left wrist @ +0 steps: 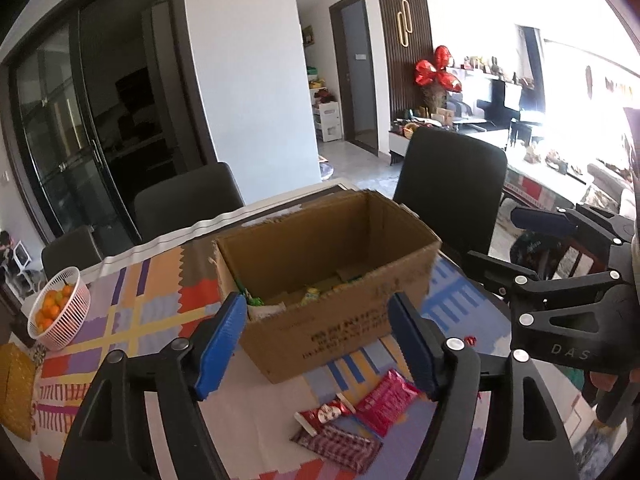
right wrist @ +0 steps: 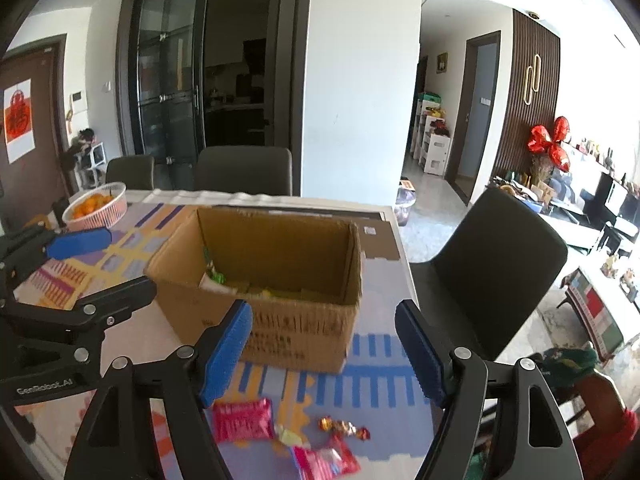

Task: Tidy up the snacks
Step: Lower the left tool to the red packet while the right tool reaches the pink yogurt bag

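Left gripper (left wrist: 320, 344) spread wide, nothing between blue pads, hovering above table. Right gripper (right wrist: 324, 354) likewise wide, holding nothing. Nearest on patterned tablecloth (left wrist: 132, 320): pink packet (left wrist: 386, 402), red-white packet (left wrist: 322, 416), checkered packet (left wrist: 338, 446), lying close together just in front of box. Wrapped candies (right wrist: 344, 428) beside pink packet. Further: open cardboard box (left wrist: 328, 280), some snacks (left wrist: 280, 296) on its floor. Basket of oranges (left wrist: 60, 308) well apart at left. Dark chairs (left wrist: 452, 184) behind table.
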{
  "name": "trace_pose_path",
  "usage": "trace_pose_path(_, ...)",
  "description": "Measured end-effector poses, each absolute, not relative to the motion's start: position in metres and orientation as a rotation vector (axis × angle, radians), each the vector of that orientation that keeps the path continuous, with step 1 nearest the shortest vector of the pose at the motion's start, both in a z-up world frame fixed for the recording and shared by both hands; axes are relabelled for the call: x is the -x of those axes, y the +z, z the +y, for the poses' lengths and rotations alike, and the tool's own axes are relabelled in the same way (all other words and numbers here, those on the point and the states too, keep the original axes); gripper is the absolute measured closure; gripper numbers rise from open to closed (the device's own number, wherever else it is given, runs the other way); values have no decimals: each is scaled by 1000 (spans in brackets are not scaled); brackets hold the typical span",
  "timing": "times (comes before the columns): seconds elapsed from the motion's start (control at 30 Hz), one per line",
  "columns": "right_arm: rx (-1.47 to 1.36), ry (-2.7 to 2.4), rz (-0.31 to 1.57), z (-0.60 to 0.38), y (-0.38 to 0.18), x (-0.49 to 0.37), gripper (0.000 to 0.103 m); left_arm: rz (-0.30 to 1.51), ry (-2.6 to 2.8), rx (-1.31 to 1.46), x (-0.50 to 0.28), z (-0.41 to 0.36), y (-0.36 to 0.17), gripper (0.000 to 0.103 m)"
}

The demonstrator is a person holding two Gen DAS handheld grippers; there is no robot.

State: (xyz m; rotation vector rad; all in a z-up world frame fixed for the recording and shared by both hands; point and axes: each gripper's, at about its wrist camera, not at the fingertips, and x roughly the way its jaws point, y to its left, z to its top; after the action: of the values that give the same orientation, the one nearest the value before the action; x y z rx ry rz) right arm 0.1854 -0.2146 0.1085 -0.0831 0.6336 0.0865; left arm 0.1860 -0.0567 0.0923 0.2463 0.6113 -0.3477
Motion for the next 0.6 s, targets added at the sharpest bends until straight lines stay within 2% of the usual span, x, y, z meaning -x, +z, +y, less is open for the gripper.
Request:
trace_pose_path(0.17,95,85,667,-218,97,-164,28,628,-374,-287,-169,-64,81,25)
trace_pose_path(0.6,188,135,858,-215,44,-144,28,793,-484,-432,-160,-88,25,25)
